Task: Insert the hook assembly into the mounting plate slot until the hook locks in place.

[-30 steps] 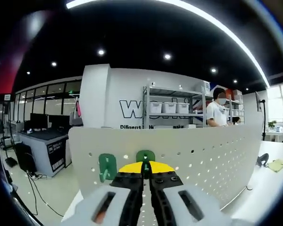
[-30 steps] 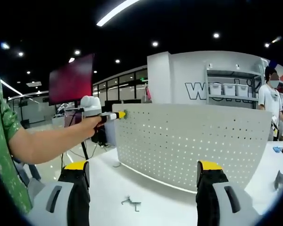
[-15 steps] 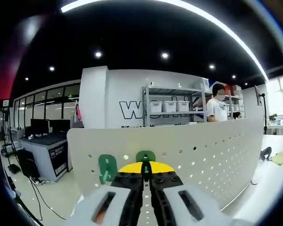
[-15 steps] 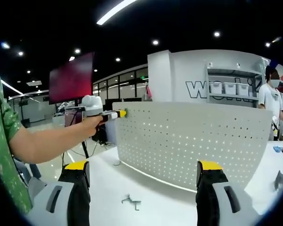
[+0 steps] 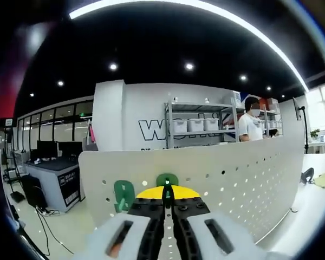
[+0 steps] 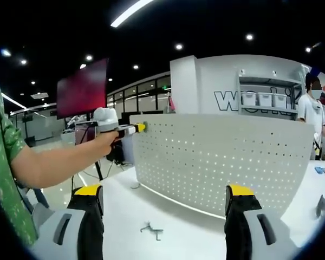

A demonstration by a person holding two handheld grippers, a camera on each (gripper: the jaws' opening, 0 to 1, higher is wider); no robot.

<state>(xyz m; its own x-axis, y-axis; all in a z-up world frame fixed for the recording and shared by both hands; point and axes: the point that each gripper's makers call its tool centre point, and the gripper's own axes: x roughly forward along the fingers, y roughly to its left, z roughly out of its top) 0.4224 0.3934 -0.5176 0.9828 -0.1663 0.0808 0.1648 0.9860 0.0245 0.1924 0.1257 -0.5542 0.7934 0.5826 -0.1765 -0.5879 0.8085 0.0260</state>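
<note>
- Left gripper [image 5: 166, 196]: jaws pressed together on a green hook [image 5: 167, 180], held against the white pegboard [image 5: 244, 173] near its upper left corner.
- A second green hook [image 5: 123, 194] sits on the pegboard just beside it.
- Right gripper [image 6: 162, 208]: jaws wide apart, nothing between them, above the white table [image 6: 179, 227].
- A small metal hook [image 6: 152, 229] lies on the table before the pegboard.

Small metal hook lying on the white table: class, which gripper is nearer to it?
Right. The right gripper, open, hangs just above the metal hook. The left gripper is up at the pegboard's top corner, farther away.
</note>
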